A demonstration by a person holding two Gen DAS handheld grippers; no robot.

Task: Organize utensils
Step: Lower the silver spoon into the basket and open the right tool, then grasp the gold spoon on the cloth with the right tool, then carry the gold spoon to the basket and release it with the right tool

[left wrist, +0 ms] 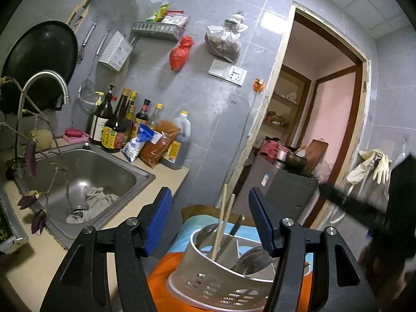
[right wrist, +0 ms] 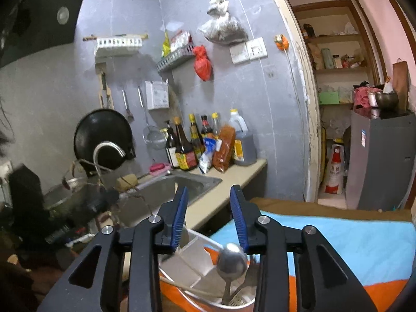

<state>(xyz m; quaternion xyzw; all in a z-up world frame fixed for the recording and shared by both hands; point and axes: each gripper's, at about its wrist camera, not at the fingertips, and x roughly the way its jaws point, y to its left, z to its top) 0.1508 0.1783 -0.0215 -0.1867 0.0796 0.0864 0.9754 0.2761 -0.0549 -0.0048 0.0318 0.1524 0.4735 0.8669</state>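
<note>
Sink (left wrist: 124, 179), wok (left wrist: 39, 59), sauce bottles (left wrist: 114, 124) on counter.

The round perforated plastic utensil holder (left wrist: 221, 280) stands directly below and between the fingers of the left gripper (left wrist: 210, 218), on the orange-and-blue cloth (left wrist: 161, 273). Inside the holder, the pair of wooden chopsticks (left wrist: 223, 215) leans upright between the fingers; the metal spoons (left wrist: 253, 260) lie toward the right finger. The stainless steel sink (left wrist: 104, 171) sits to the left of the gripper, with the row of sauce bottles (left wrist: 117, 127) behind it against the wall. Below the right gripper (right wrist: 209, 218), one steel spoon (right wrist: 231, 262) stands in the holder.
</note>
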